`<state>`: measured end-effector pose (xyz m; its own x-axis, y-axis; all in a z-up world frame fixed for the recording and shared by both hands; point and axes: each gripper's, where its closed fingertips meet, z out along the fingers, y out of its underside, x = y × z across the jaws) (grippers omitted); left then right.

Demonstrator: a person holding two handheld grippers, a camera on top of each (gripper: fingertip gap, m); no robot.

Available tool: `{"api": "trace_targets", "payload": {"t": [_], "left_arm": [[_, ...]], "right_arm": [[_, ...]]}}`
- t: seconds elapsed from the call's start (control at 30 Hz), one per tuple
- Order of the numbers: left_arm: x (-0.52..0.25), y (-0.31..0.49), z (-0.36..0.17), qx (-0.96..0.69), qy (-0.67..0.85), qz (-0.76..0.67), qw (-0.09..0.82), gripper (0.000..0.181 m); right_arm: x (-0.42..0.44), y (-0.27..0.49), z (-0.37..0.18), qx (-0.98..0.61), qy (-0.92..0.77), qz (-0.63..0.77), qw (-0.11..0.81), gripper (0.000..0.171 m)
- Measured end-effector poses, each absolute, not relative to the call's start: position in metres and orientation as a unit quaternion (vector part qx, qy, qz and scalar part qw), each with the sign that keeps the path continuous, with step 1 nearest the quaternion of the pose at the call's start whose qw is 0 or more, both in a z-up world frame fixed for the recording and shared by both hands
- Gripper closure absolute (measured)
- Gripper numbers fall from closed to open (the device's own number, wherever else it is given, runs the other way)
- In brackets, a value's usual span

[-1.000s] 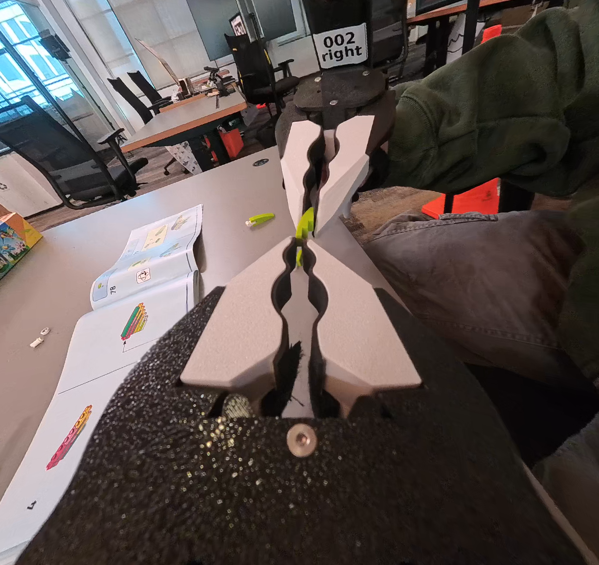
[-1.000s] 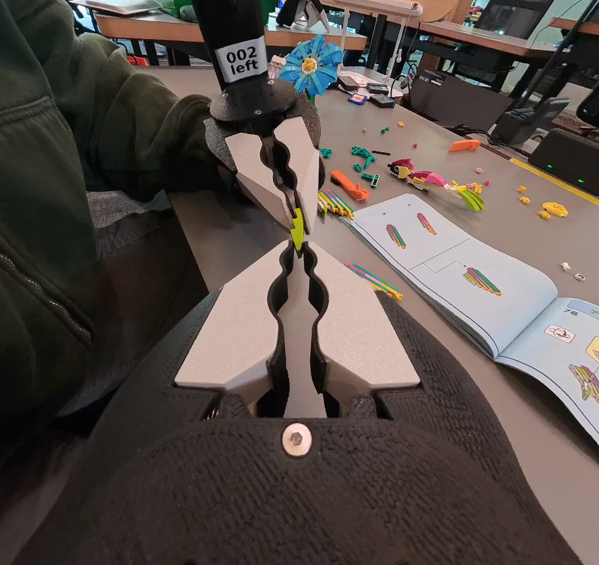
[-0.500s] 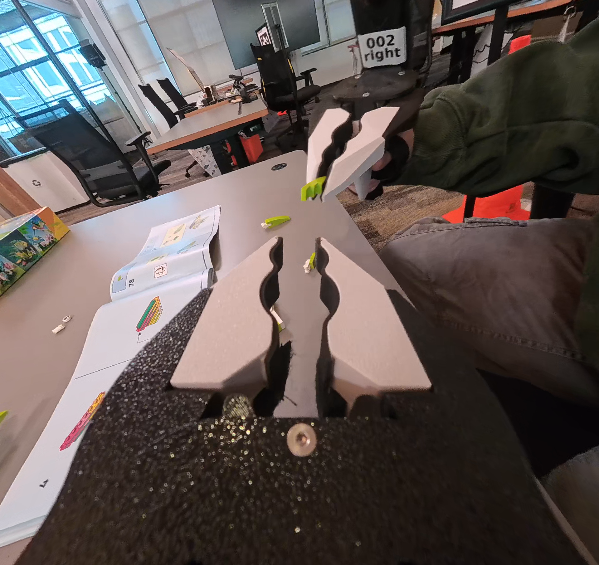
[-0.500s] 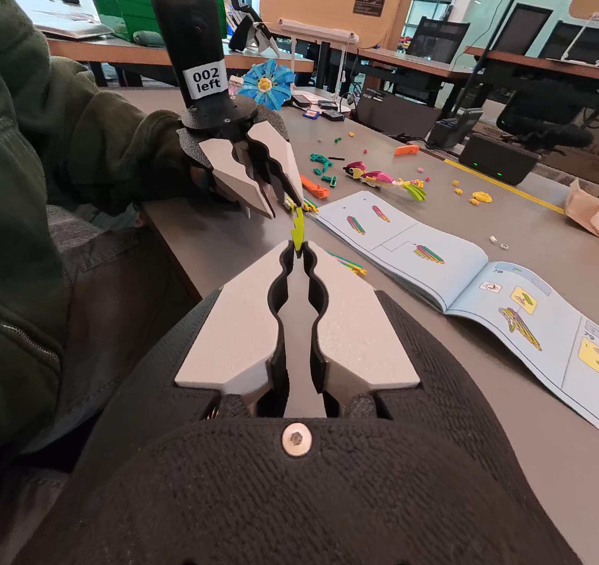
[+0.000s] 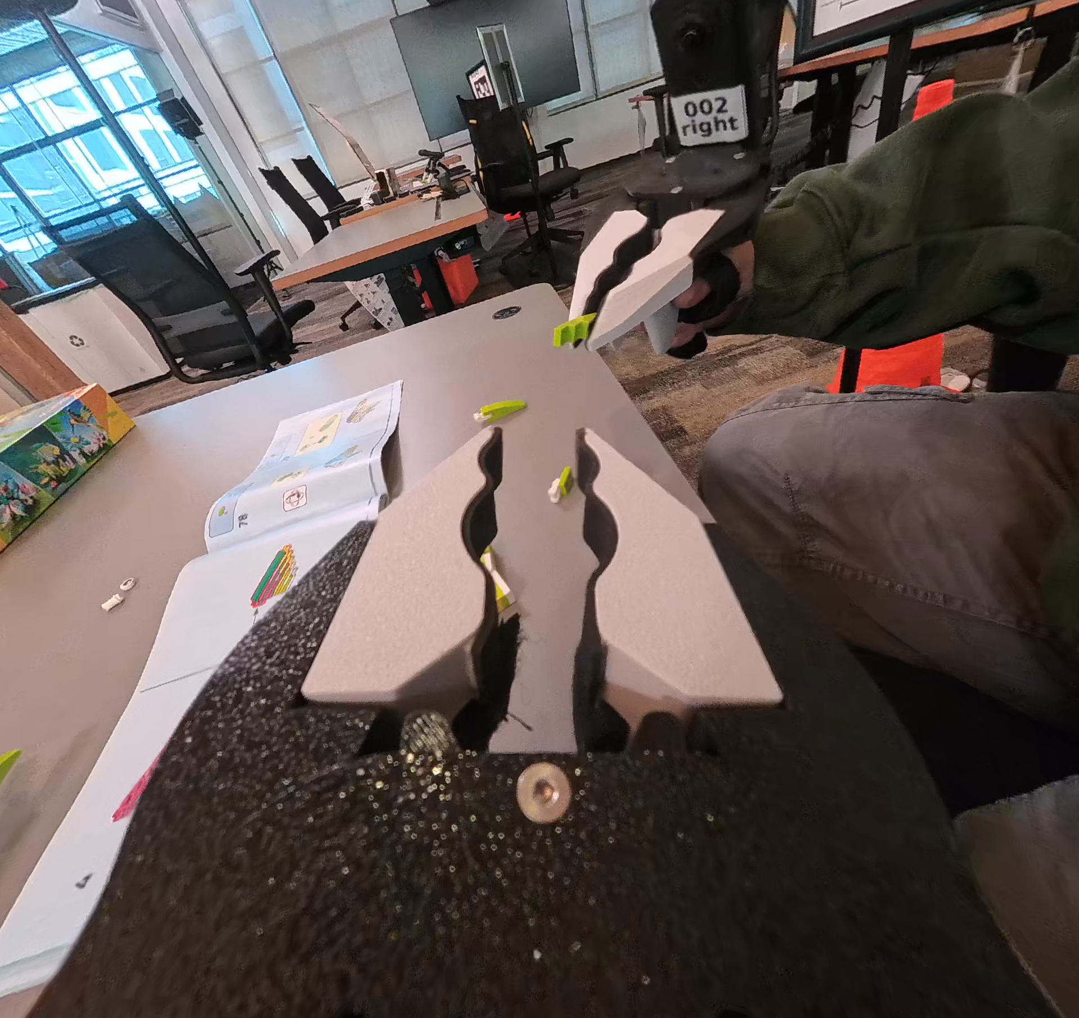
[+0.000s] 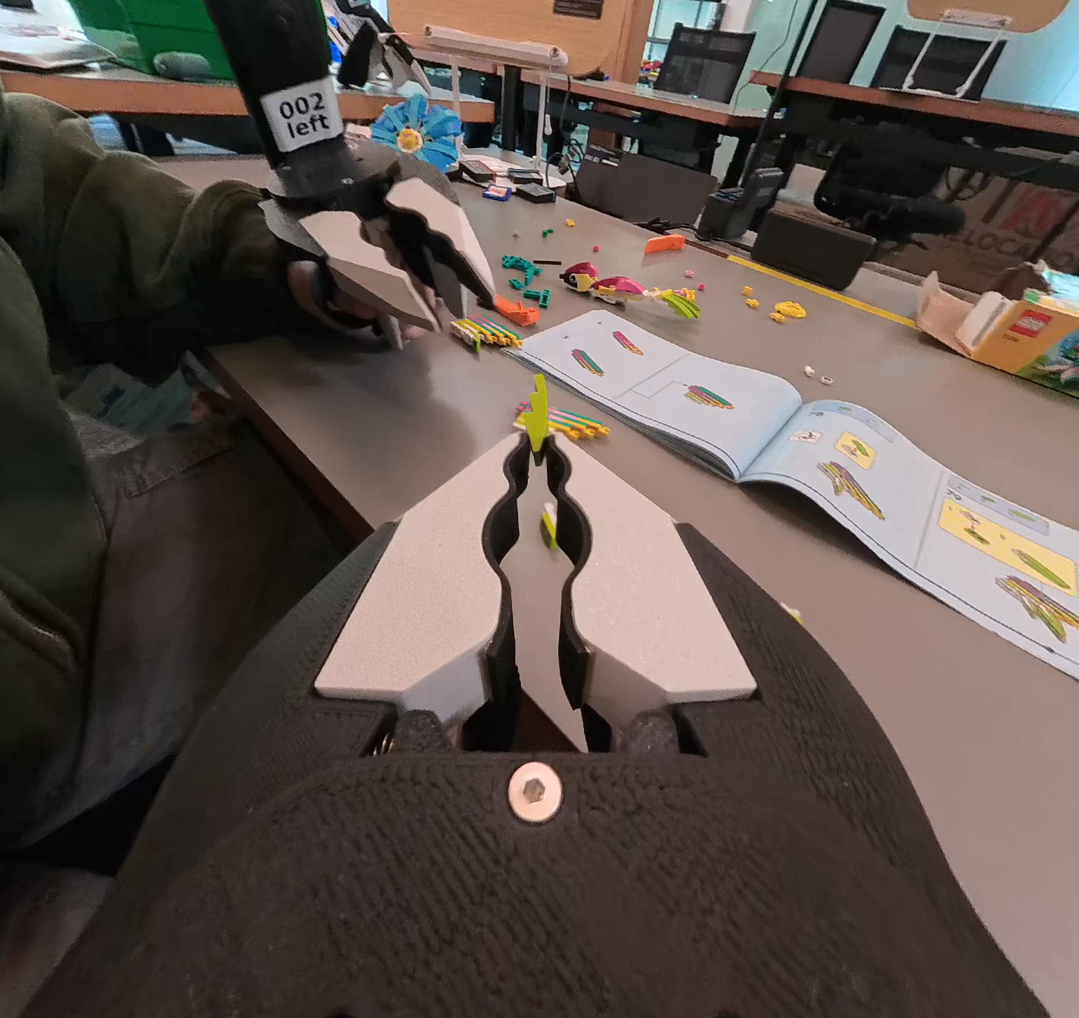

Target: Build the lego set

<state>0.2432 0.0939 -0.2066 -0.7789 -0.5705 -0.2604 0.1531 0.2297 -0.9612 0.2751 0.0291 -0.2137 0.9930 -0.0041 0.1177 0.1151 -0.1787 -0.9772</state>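
The right hand-held gripper (image 6: 536, 452) is clamped at its tips on a thin lime-green plastic lego piece (image 6: 536, 413), held above the grey bench (image 6: 379, 406) near its edge. The left hand-held gripper (image 5: 538, 435) stands apart with its fingers spread and empty. On the bench below lie a small lime-and-white lego bit (image 5: 560, 485), a lime-green curved lego wedge (image 5: 501, 409) and striped pink-green-yellow lego assemblies (image 6: 569, 422). Beyond them lies an open light-blue instruction booklet (image 6: 759, 423), with a pink lego bird (image 6: 607, 284) farther back.
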Motion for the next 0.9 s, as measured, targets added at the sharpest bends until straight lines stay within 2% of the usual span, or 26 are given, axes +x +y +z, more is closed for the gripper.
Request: {"api": "trace_targets", "payload": {"t": [0.3,0.6,0.9], "left_arm": [[0.233,0.081,-0.214,-0.094,0.75,-0.577,0.31,0.158],[0.234,0.078,-0.224,-0.095,0.767,-0.558,0.303,0.158],[0.237,0.079,-0.227,-0.109,0.771,-0.551,0.3,0.158]], "right_arm": [[0.316,-0.005,-0.221,-0.779,0.032,-0.11,0.616,0.167],[0.307,0.003,-0.258,-0.846,0.01,-0.08,0.528,0.167],[0.309,0.014,-0.277,-0.871,0.028,-0.039,0.489,0.167]]}}
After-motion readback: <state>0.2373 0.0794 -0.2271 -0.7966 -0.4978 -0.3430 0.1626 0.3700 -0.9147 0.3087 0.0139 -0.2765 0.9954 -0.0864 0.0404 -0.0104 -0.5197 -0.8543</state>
